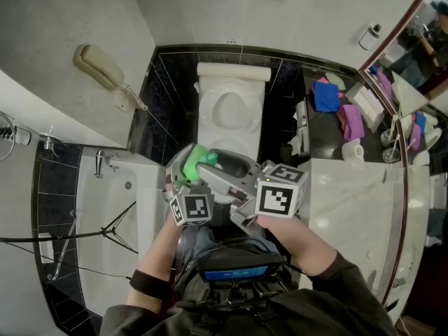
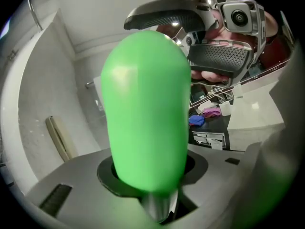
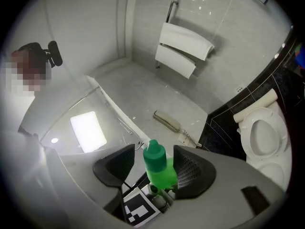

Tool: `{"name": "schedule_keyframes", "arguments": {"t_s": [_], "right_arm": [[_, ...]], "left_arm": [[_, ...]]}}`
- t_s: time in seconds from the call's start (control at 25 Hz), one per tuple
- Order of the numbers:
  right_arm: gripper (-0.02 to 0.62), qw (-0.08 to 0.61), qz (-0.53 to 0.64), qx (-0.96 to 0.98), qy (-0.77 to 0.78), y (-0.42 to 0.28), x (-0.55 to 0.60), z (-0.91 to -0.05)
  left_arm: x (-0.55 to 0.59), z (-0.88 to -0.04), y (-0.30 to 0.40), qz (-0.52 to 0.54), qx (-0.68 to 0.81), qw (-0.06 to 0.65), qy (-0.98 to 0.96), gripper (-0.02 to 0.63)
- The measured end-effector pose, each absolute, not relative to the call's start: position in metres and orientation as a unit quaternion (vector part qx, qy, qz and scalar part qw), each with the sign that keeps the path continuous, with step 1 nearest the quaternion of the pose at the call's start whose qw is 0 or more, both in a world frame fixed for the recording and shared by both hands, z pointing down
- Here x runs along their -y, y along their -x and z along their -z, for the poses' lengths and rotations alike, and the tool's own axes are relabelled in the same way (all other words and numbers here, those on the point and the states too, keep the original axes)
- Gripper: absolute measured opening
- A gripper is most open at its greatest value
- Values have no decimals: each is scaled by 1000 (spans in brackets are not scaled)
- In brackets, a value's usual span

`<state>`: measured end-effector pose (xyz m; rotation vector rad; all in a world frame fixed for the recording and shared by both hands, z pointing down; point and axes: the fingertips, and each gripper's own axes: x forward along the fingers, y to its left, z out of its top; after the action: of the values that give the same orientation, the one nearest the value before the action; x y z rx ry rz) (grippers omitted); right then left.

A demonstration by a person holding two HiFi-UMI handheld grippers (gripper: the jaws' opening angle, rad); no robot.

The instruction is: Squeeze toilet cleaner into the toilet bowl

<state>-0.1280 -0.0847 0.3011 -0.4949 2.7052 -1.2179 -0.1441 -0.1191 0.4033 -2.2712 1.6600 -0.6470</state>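
**Cleaner bottle held at the person's front, short of the bowl**

White ceramic toilet (image 1: 231, 112), lid up, stands ahead and well apart, so nothing can be squeezed in yet. Green plastic squeeze bottle (image 2: 145, 109) is low in front of the person. Left gripper (image 1: 183, 180) is clamped on its body to steady it. Right gripper (image 3: 152, 168) straddles the neck, pads spread and not pressing, likely placed to work the green cone-shaped cap (image 3: 154, 152), apparently still on.
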Motion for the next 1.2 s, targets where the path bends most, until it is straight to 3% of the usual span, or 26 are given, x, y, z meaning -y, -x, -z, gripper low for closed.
{"name": "schedule_keyframes", "arguments": {"t_s": [0.12,0.36,0.52,1.2], "right_arm": [[147,54,396,-899,176,127,86,-306],[149,60,375,-909,173,127,88,-307],[152,62,331,-931,141,125,84,-303],[153,94,95,-987,-92,115,26,-268]], "left_arm": [[120,-406,145,229,-573,125,777,190],[115,-422,141,241,-532,116,803,190],[103,-424,125,227,-476,70,847,190],[10,-399,65,157,-115,-61,979,190]]}}
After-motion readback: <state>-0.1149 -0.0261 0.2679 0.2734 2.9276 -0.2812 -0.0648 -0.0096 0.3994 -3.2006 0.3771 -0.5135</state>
